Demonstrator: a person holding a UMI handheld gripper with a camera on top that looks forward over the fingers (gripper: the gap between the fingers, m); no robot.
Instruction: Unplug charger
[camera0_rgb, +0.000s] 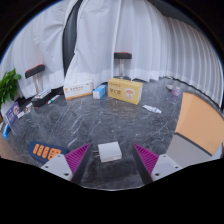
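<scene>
Gripper: the gripper (110, 160) is spread, fingers wide, pinching nothing; my guess is it is lined up to close on the charger.
Charger: a white charger (109, 151) sits at the near edge of the dark table (120, 115), between the fingers with a gap each side; whether it sits in a socket I cannot tell.
Back edge: yellow box (125, 91), white box (78, 92), chairs (35, 72) behind.
Left: plant (9, 88).
Right: orange board (201, 122).
Obstacles: none near the charger.
</scene>
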